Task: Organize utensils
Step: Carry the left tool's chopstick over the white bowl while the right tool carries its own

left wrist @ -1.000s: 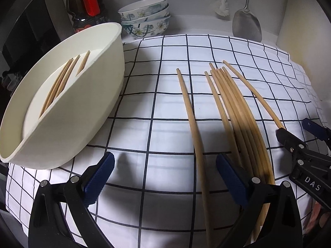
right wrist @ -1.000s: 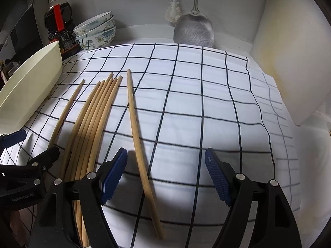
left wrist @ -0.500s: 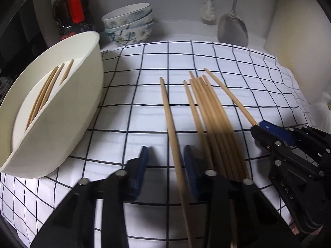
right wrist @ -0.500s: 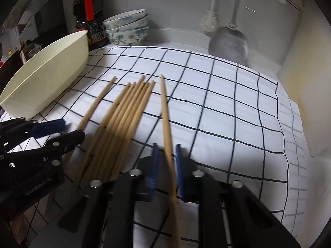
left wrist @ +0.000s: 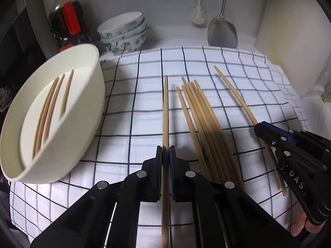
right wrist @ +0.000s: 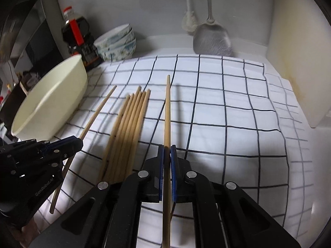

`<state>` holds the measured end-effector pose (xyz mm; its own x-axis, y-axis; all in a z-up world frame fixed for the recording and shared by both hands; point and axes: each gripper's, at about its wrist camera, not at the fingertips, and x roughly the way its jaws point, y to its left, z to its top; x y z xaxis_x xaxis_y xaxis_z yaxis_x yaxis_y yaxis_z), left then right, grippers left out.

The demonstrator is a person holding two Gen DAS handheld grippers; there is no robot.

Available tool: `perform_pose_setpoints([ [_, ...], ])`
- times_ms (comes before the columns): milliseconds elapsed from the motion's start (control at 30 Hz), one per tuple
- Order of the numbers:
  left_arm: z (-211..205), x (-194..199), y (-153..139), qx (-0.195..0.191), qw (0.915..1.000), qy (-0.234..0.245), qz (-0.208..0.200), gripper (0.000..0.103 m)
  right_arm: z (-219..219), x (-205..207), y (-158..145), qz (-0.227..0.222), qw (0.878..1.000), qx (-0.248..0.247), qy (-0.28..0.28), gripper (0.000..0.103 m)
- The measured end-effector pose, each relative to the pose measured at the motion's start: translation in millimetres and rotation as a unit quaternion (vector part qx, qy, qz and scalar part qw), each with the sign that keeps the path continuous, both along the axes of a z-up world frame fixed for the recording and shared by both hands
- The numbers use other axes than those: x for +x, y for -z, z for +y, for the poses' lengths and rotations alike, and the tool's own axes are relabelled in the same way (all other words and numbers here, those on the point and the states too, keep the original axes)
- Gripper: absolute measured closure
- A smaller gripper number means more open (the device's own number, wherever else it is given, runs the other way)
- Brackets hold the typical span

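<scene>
The checked cloth covers the counter under both tools and gives the loose sticks a soft bed that keeps them from rolling. Ahead and to the left of the left gripper sits the cream oval bowl, tilted on its side with its mouth toward the tools, apparently so sticks can be slid in lengthwise; a few sorted chopsticks already lie inside it. Against the back wall, well ahead of both tools, stand a dark sauce bottle, stacked patterned bowls and a hanging metal spatula.

Between the two tools lies a bundle of chopsticks on the cloth, just right of the left gripper and just left of the right gripper. These are probably the ones not yet sorted.

The left gripper's pads are nearly together, clamped on a single chopstick that runs straight out along its fingers. The right gripper is likewise pinched narrow on another chopstick, gripped partway along so the front end points forward. That stick casts a shadow on the cloth beside it, so it seems lifted clear. Holding each stick in line with the fingers should make it easy to aim at the bowl's opening.
</scene>
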<state>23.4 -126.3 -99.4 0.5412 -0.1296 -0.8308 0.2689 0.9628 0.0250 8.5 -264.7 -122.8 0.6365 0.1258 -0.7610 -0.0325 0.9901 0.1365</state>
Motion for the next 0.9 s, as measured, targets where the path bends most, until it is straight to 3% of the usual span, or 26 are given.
perform_pose_setpoints([
  [333,36.3,-5.8,-66.7,-0.014,0.9992,0.012,-0.034,0.096,28.2,-8.9,-61.0,-0.035,0.998,0.043,0.002,0.097],
  [567,99.1,8.8,-104.4,-0.012,0.9966,-0.043,-0.07,0.096,81.0,9.2,-99.3,-0.064,0.995,0.07,-0.038,0.097],
  [900,189.2,42.2,-103.4,0.032,0.9874,-0.128,-0.088,0.096,170.9,62.9,-110.7,-0.06,0.99,0.081,-0.099,0.097],
])
